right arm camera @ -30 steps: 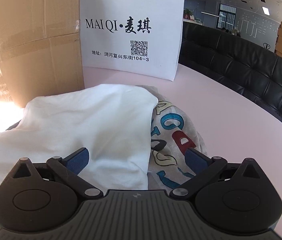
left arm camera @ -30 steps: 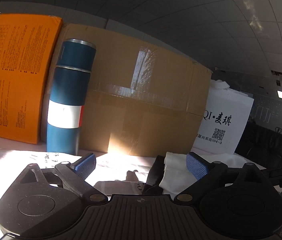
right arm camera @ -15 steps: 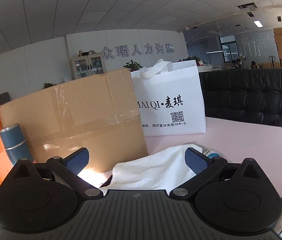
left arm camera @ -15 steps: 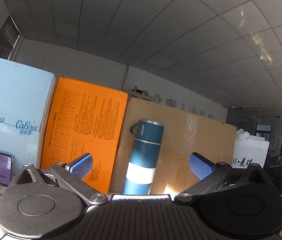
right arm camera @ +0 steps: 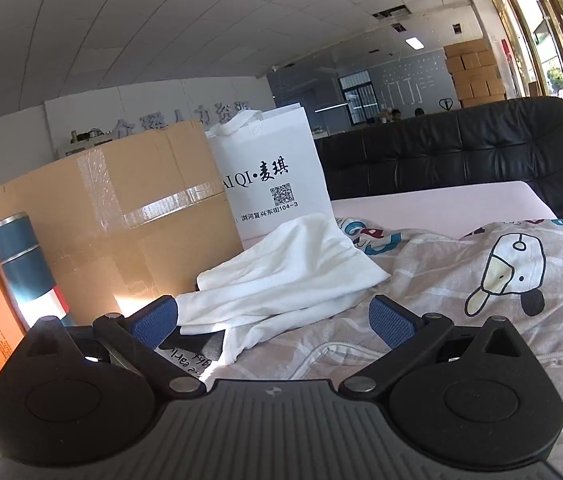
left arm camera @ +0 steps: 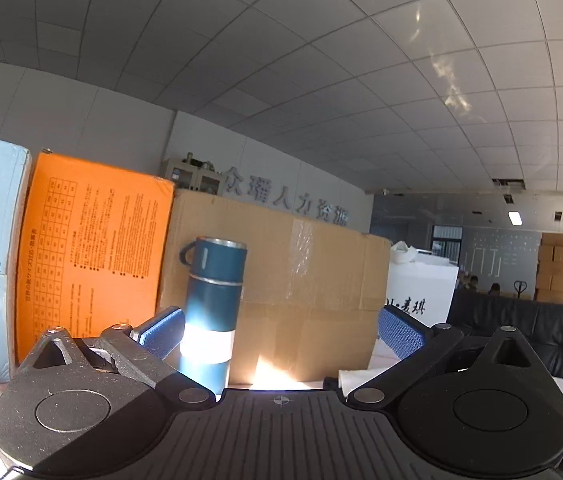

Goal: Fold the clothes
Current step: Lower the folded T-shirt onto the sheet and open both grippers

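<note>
In the left wrist view, the left hand-held gripper (left arm camera: 279,330) points level or slightly upward, its blue-padded fingers spread wide with nothing between them. It faces a tall blue steel flask with a white band (left arm camera: 212,312) standing in front of a taped brown cardboard box (left arm camera: 305,280), with a flat orange printed carton (left arm camera: 93,256) to the left. Only a small corner of white fabric shows beside the right finger, and the bench surface is almost wholly hidden behind the gripper body. This hand looks to be between grasps, so its next move calls for tipping down until the cloth is in sight.

In the right wrist view, the right hand-held gripper (right arm camera: 273,322) is likewise spread and empty, hovering low over the clothes. A crumpled white cotton garment (right arm camera: 285,276) lies just ahead between the fingers, resting partly on a beige striped cloth printed with a cartoon duck (right arm camera: 481,288) that spreads to the right. A white shopping bag with black lettering (right arm camera: 269,184) stands behind. No fold looks started on the white piece; the next move probably calls for pinching one edge and pulling it flat. Its hems and sleeves are buried in folds, so what kind of garment it is cannot be told.
</note>
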A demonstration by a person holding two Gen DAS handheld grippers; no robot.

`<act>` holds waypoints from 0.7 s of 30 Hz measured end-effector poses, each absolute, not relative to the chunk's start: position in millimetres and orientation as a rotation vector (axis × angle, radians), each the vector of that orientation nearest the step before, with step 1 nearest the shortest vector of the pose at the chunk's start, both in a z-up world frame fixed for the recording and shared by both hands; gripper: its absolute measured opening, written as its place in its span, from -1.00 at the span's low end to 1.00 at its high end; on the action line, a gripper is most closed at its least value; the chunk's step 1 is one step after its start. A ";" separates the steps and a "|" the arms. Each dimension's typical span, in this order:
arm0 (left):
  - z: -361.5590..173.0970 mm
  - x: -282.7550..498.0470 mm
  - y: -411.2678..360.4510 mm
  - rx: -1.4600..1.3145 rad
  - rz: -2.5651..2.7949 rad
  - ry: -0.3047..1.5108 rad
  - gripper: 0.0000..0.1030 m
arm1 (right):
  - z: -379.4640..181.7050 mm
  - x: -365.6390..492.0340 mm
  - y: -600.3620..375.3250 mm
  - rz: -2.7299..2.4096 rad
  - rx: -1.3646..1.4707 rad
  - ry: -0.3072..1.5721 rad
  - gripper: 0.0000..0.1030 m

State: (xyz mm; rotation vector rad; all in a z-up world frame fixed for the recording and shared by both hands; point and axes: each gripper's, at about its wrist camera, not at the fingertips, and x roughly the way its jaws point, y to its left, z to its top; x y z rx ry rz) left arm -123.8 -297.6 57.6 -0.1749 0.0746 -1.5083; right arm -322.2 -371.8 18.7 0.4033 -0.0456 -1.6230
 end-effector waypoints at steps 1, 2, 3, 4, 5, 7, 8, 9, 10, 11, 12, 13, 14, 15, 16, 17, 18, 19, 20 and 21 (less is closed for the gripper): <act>67.5 -125.8 -291.1 -0.169 -1.521 0.058 1.00 | 16.8 -321.1 -373.8 -1.620 0.412 -0.023 1.00; 76.7 -128.2 -284.7 -0.158 -1.534 0.037 1.00 | 15.7 -320.8 -374.7 -1.616 0.422 -0.011 1.00; 84.3 -131.3 -277.6 -0.139 -1.543 0.007 1.00 | 15.2 -322.0 -376.7 -1.605 0.430 -0.011 1.00; 91.3 -133.9 -269.1 -0.122 -1.546 -0.022 1.00 | 15.9 -322.6 -375.8 -1.598 0.430 -0.021 1.00; 98.4 -135.5 -259.9 -0.106 -1.547 -0.043 1.00 | 17.0 -322.9 -373.7 -1.594 0.428 -0.033 1.00; 113.1 -135.2 -239.0 -0.076 -1.545 -0.057 1.00 | 19.6 -323.0 -370.2 -1.590 0.419 -0.043 1.00; 120.4 -135.1 -228.5 -0.061 -1.544 -0.064 1.00 | 21.9 -322.9 -368.5 -1.585 0.418 -0.044 1.00; 128.1 -134.7 -216.4 -0.048 -1.541 -0.072 1.00 | 24.5 -322.8 -366.7 -1.578 0.417 -0.044 1.00; 136.5 -133.8 -200.8 -0.038 -1.532 -0.087 1.00 | 28.5 -322.8 -362.9 -1.568 0.417 -0.044 1.00; 145.1 -133.7 -184.2 -0.021 -1.521 -0.109 1.00 | 33.0 -322.9 -358.4 -1.558 0.418 -0.045 1.00; 154.3 -134.4 -167.1 0.005 -1.511 -0.131 1.00 | 37.5 -323.1 -353.9 -1.547 0.418 -0.046 1.00; 163.7 -135.0 -150.0 0.030 -1.504 -0.150 1.00 | 43.0 -322.0 -348.1 -1.535 0.418 -0.030 1.00; 173.1 -135.4 -134.0 0.052 -1.501 -0.158 1.00 | 49.0 -320.6 -341.8 -1.522 0.417 -0.009 1.00; 183.1 -135.8 -119.7 0.075 -1.507 -0.154 1.00 | 53.2 -319.3 -336.2 -1.509 0.413 0.005 1.00; 194.8 -136.1 -105.3 0.103 -1.524 -0.140 1.00 | 57.5 -317.9 -329.5 -1.495 0.406 0.017 1.00; 205.5 -136.2 -92.6 0.125 -1.542 -0.124 1.00 | 62.7 -315.5 -320.4 -1.475 0.397 0.033 1.00; 214.7 -135.8 -83.0 0.135 -1.564 -0.104 1.00 | 66.4 -314.0 -313.8 -1.458 0.391 0.041 1.00; 223.5 -135.1 -75.2 0.135 -1.585 -0.085 1.00 | 70.3 -313.2 -307.2 -1.438 0.386 0.046 1.00; 228.0 -134.9 -72.4 0.130 -1.596 -0.072 1.00 | 74.3 -312.1 -300.9 -1.421 0.380 0.054 1.00; 228.4 -135.4 -74.3 0.124 -1.598 -0.062 1.00 | 78.6 -310.7 -294.5 -1.407 0.374 0.067 1.00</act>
